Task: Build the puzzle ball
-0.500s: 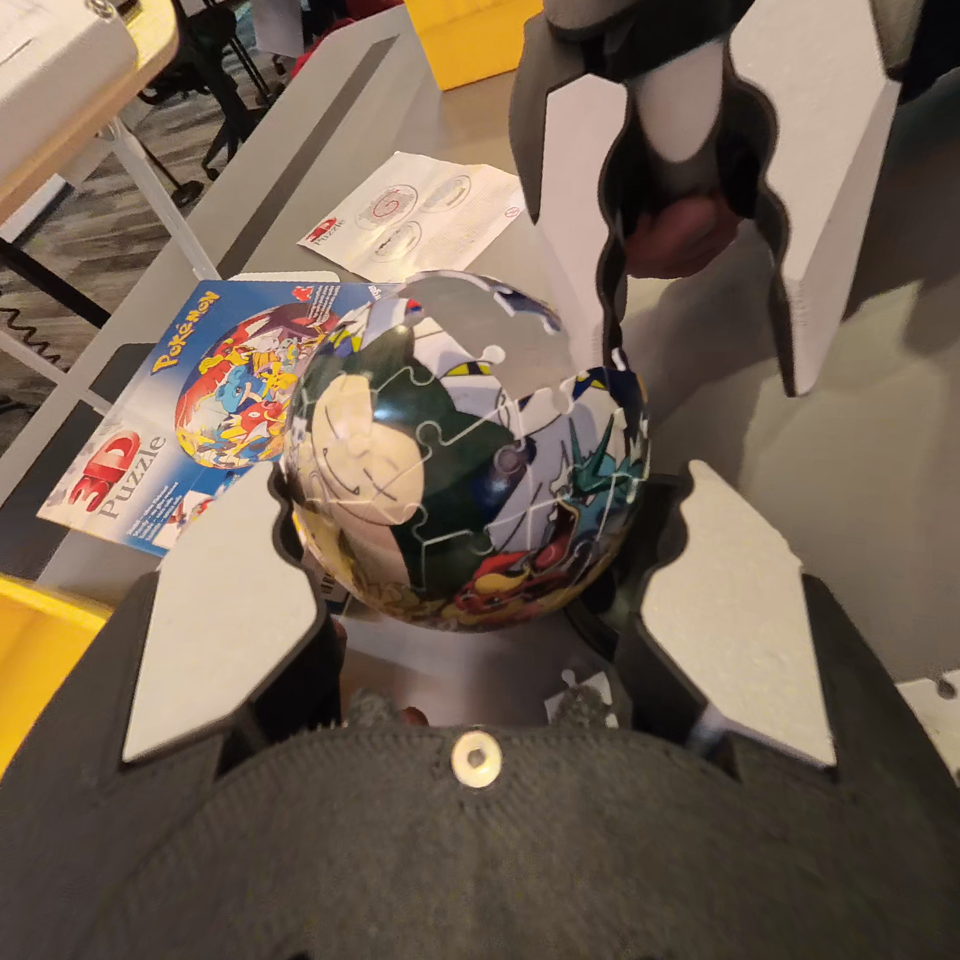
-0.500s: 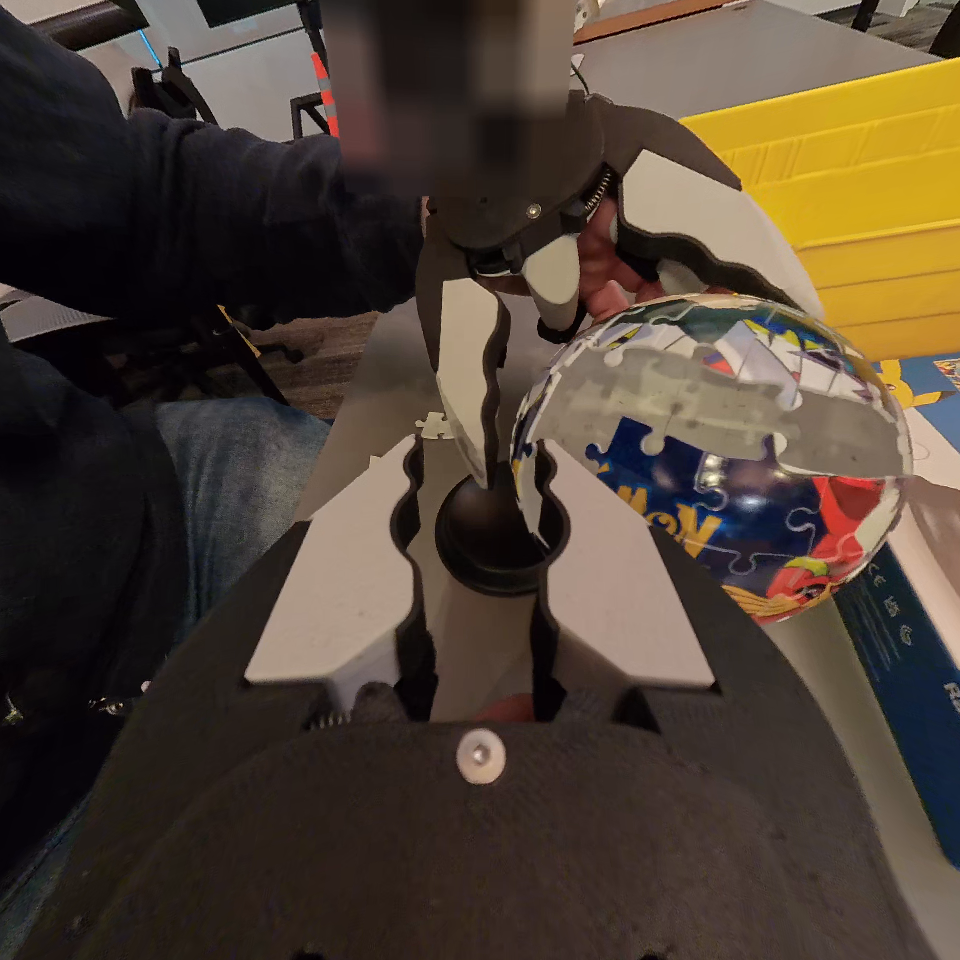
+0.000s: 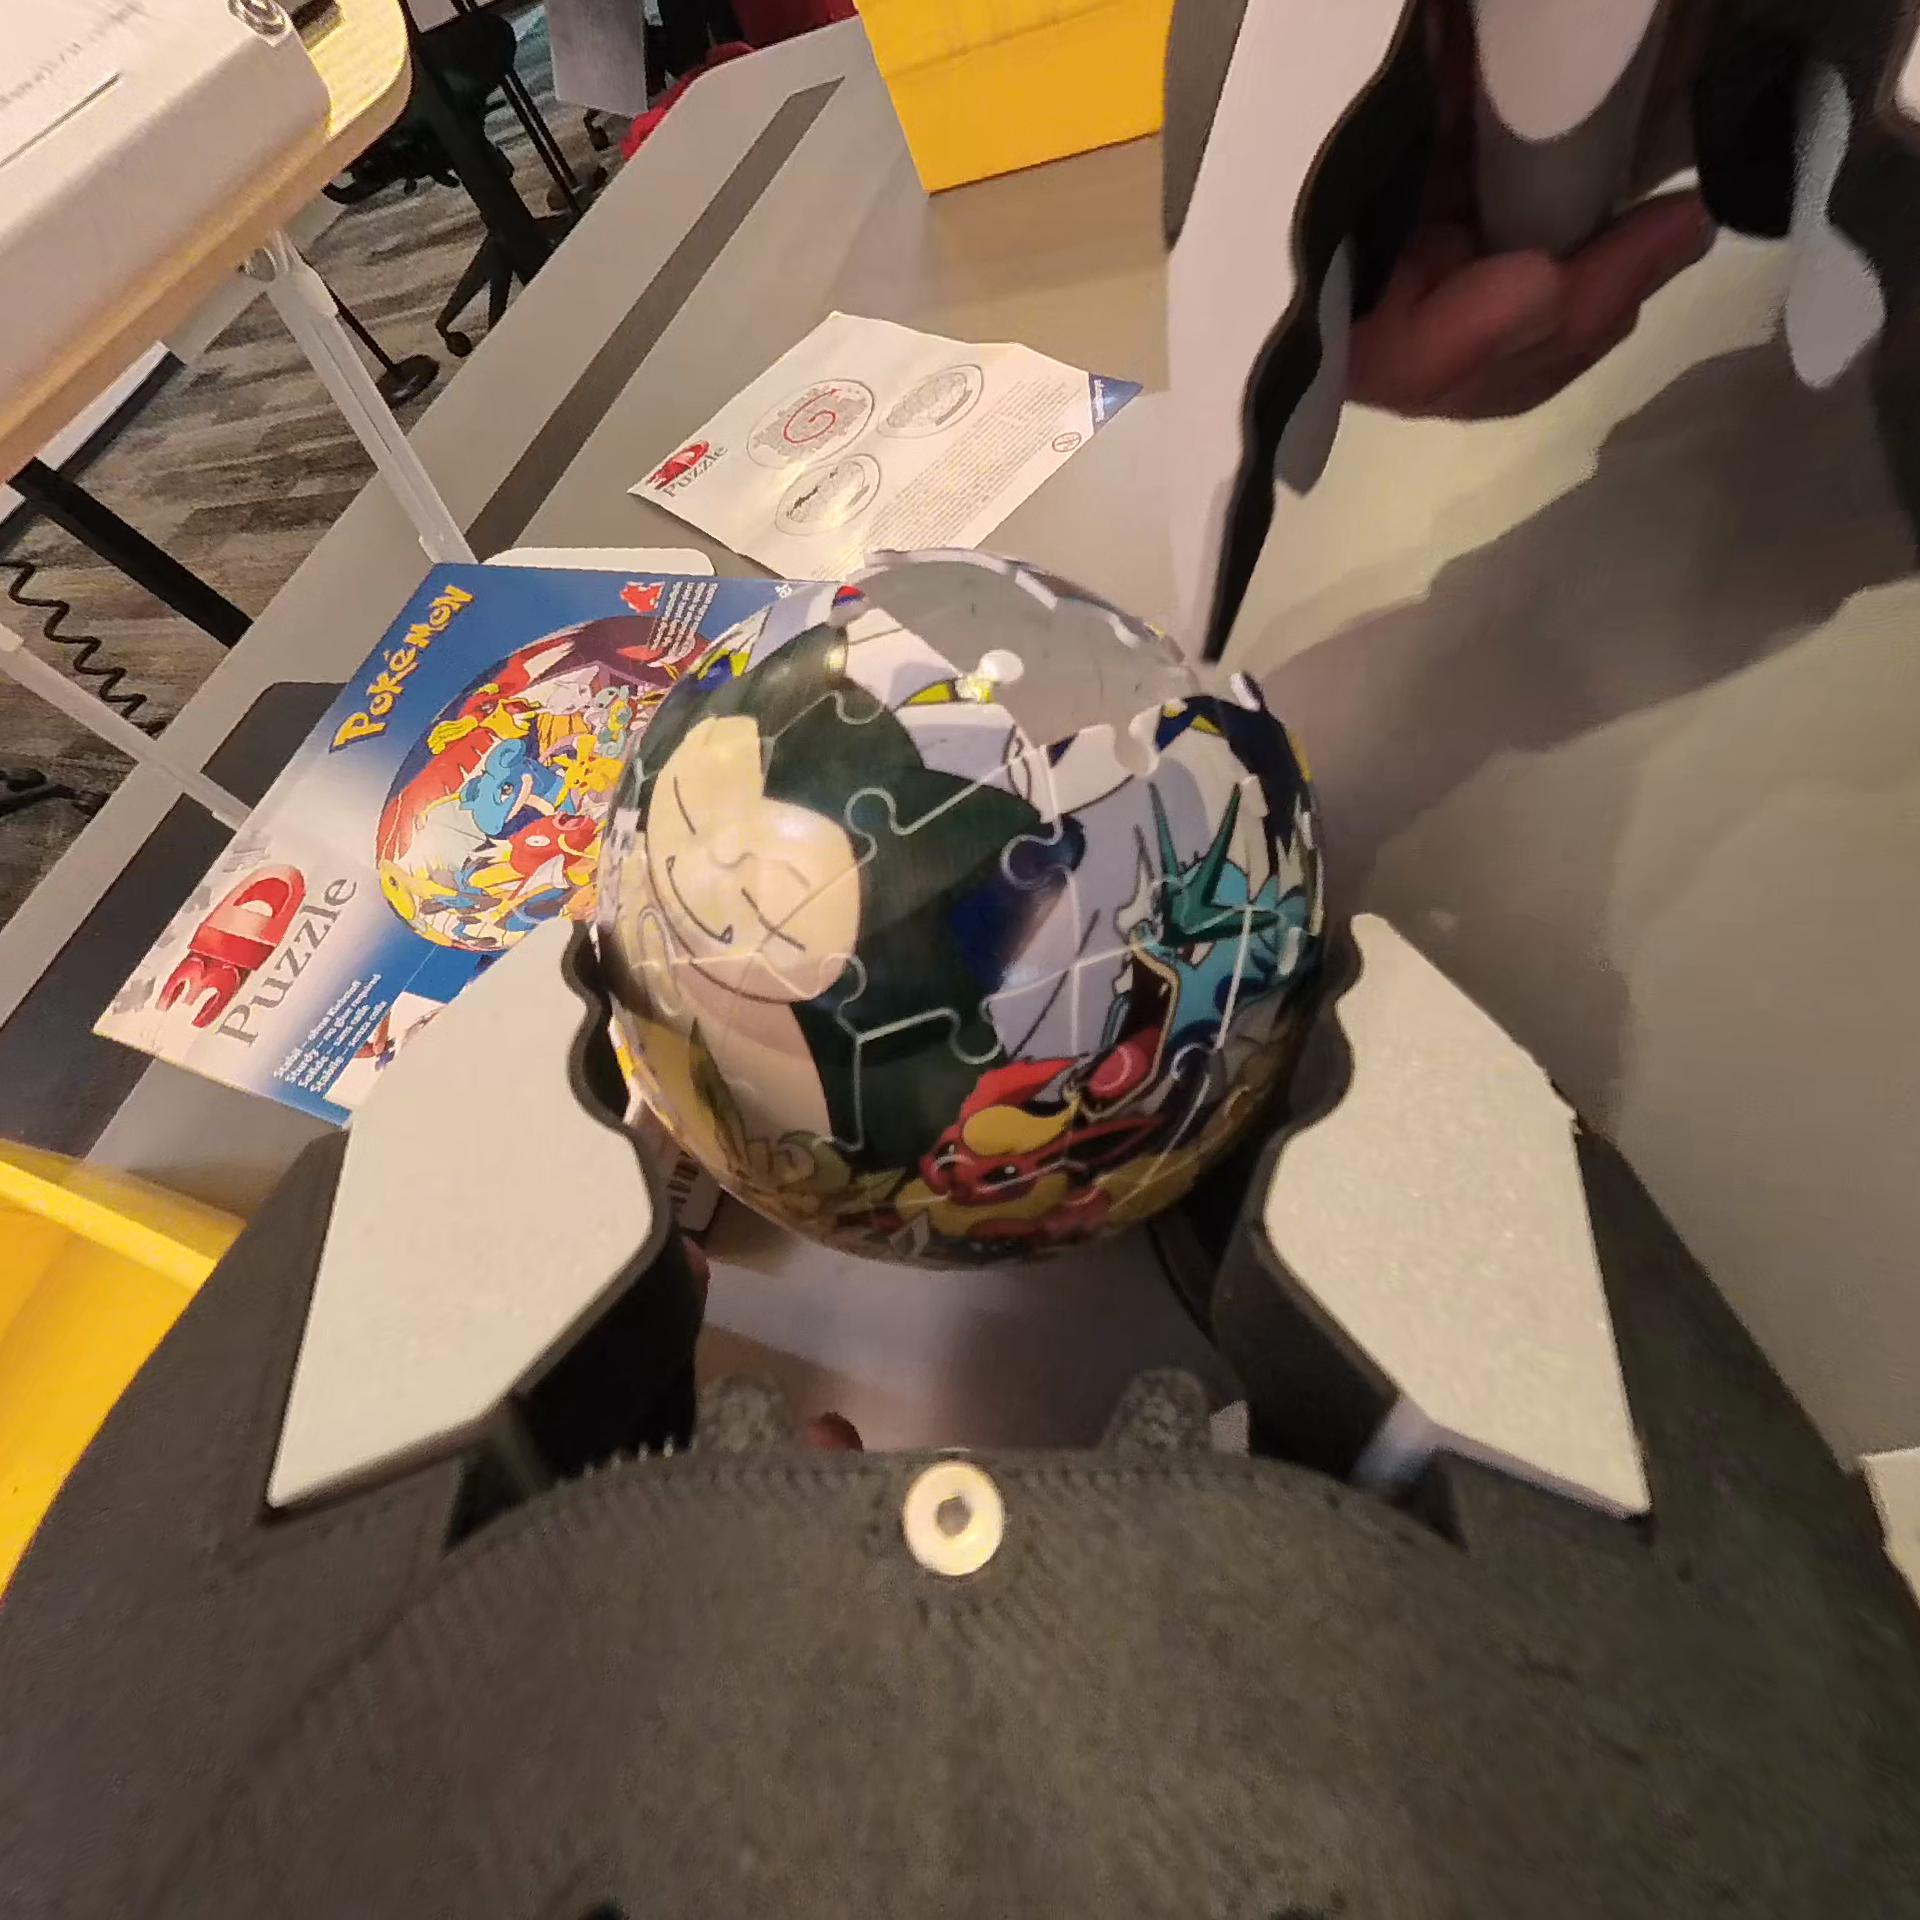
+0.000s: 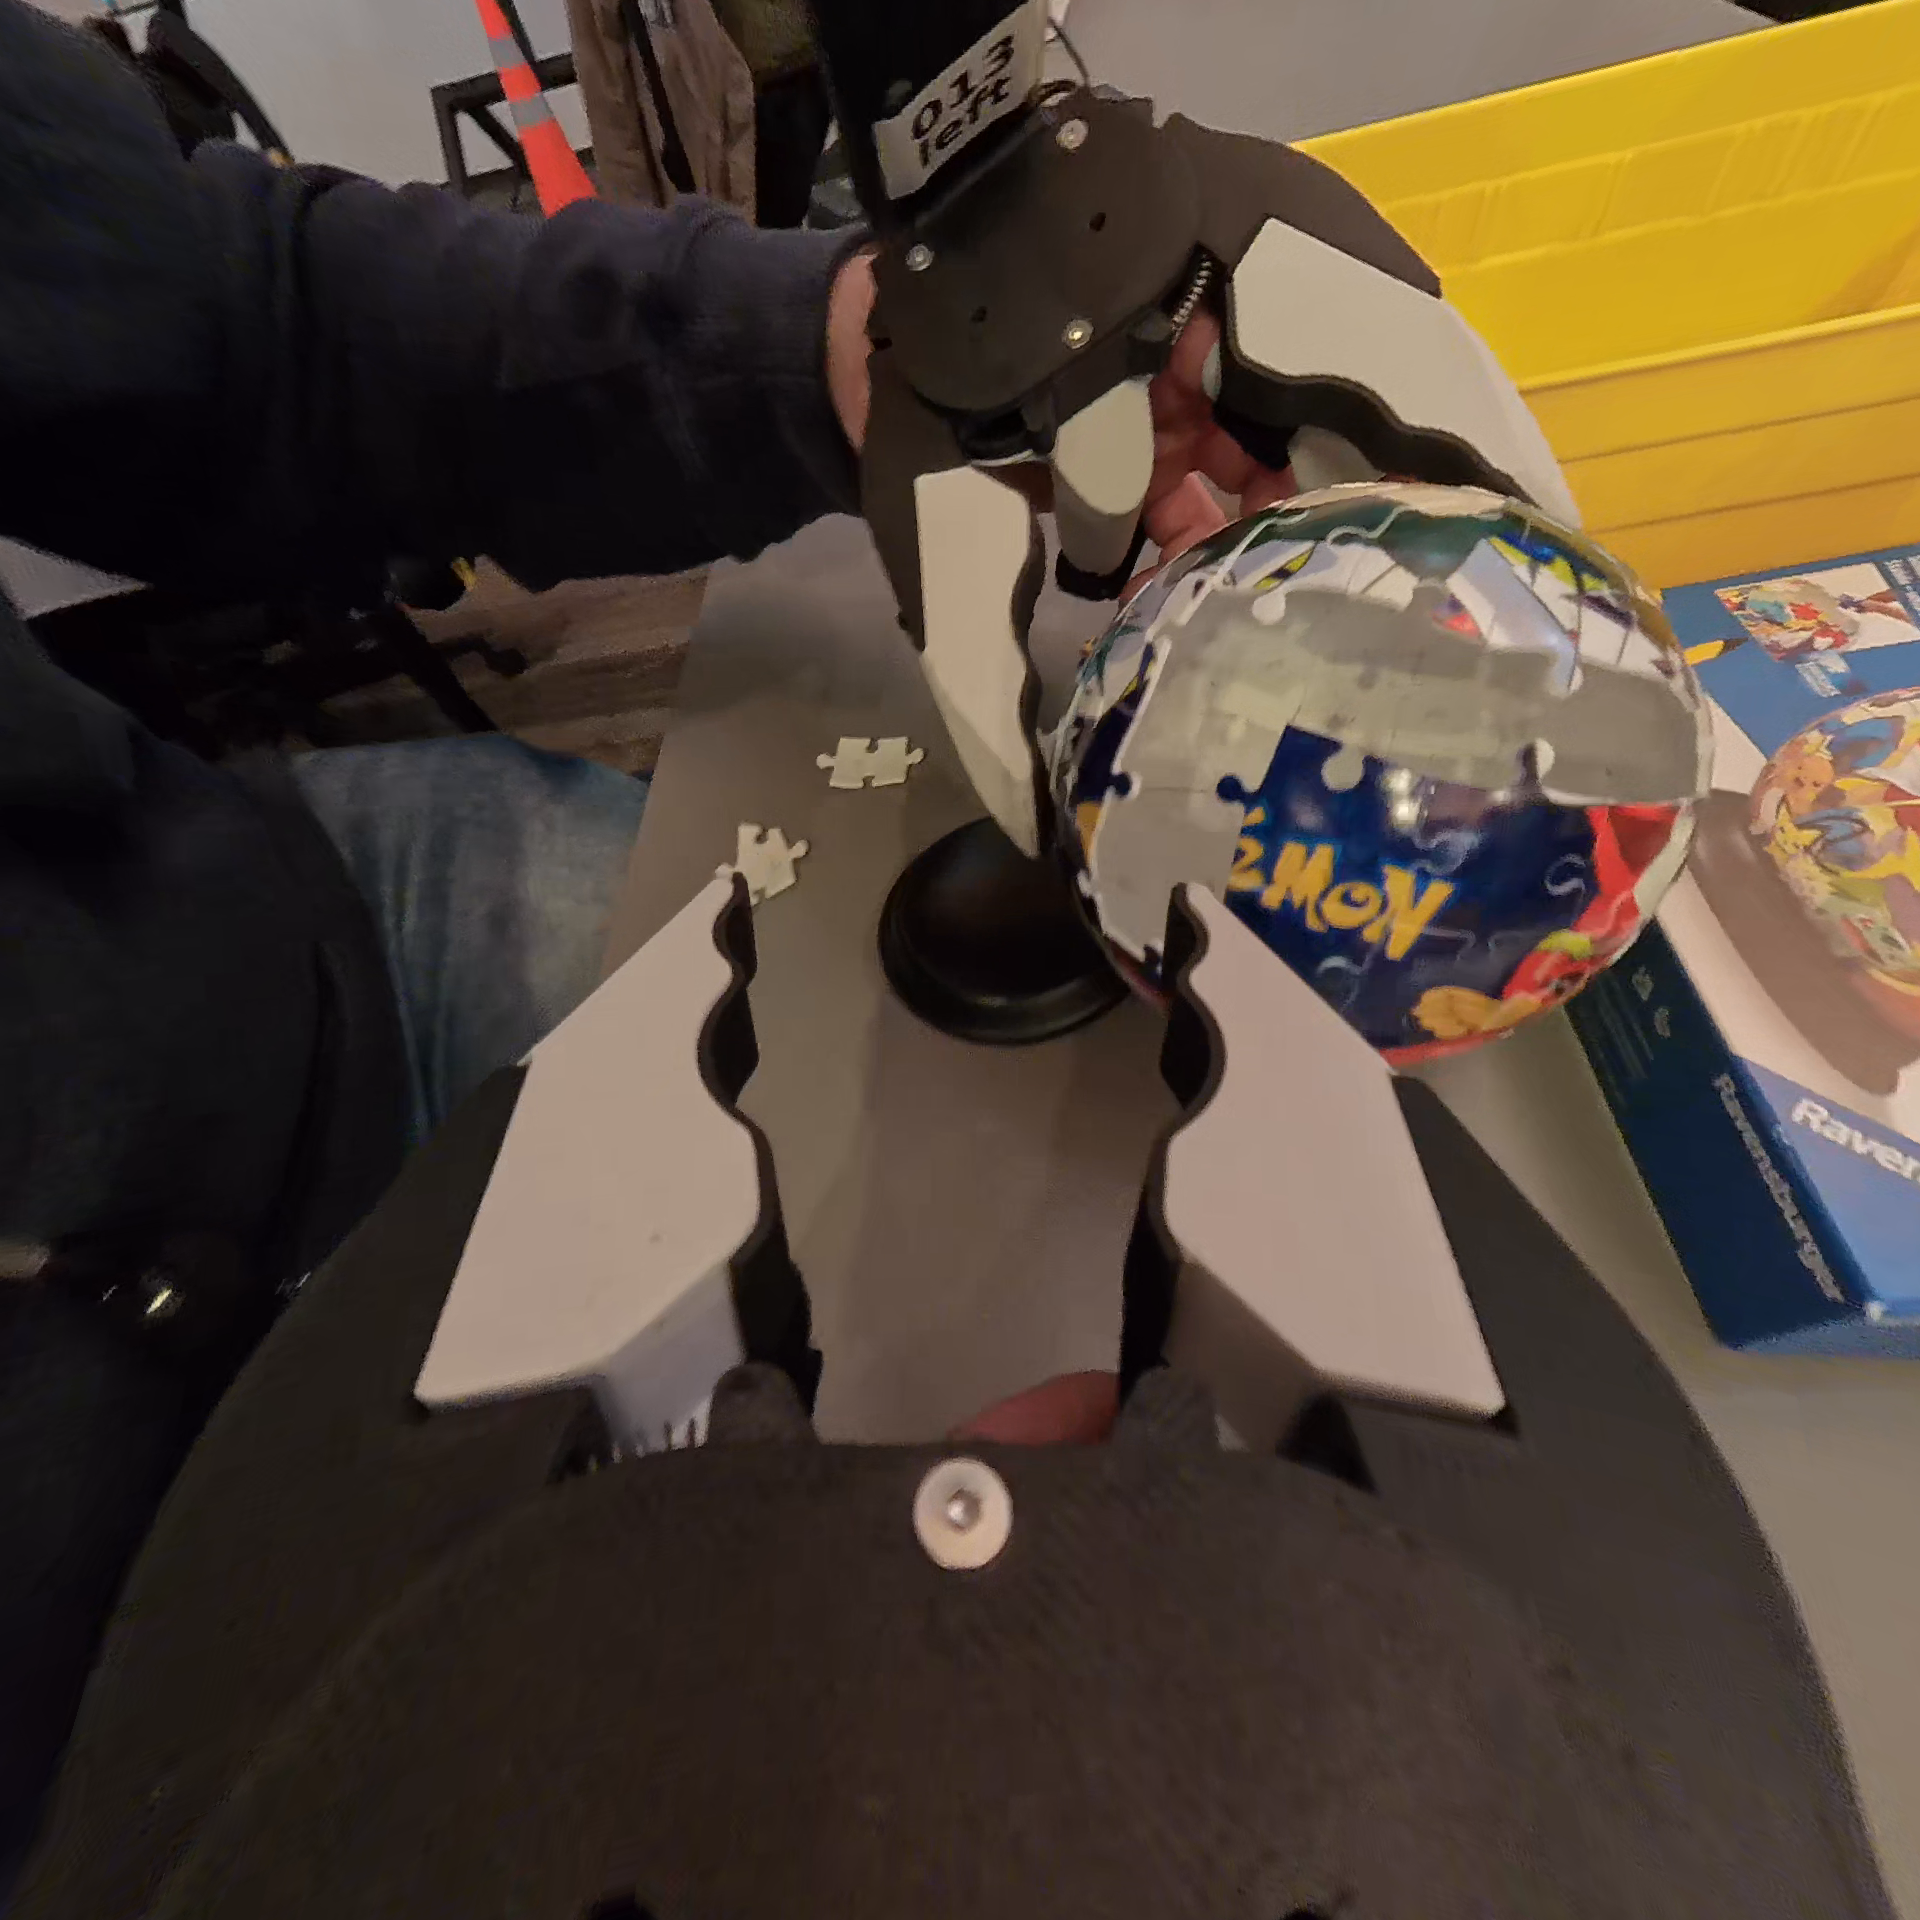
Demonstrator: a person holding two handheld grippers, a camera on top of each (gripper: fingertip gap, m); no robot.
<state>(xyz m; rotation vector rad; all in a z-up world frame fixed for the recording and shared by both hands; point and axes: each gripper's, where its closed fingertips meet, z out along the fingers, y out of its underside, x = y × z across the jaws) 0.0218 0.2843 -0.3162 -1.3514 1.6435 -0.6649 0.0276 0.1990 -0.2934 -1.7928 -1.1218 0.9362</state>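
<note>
The left gripper [image 3: 961,997] is clamped on the puzzle ball [image 3: 966,914], one white finger pressed to each side of it, so the ball hangs above the grey table [image 3: 1558,831] rather than resting on it. In the left wrist view the ball shows a large gap at its top where pieces are missing and the pale grey inside can be seen; the right wrist view shows the same gap as a wide band across the upper half of the ball [image 4: 1382,769].

The right gripper [image 4: 956,914] holds nothing, its fingers spread apart over bare table, with its right fingertip just beside the near left side of the ball. Just beyond its tips stands a round black stand [image 4: 987,945], to the left of the ball and below it. Two loose white puzzle pieces [image 4: 868,761] lie on the table to the left of the stand.

The blue puzzle box [image 4: 1787,1039] lies to the right of the ball in this view, with a yellow bin [image 4: 1683,270] beyond it. In the left wrist view a white instruction sheet [image 3: 883,436] lies flat beyond the ball and box [image 3: 416,831]. A person's dark sleeve [image 4: 416,364] reaches in from the left to the left gripper
</note>
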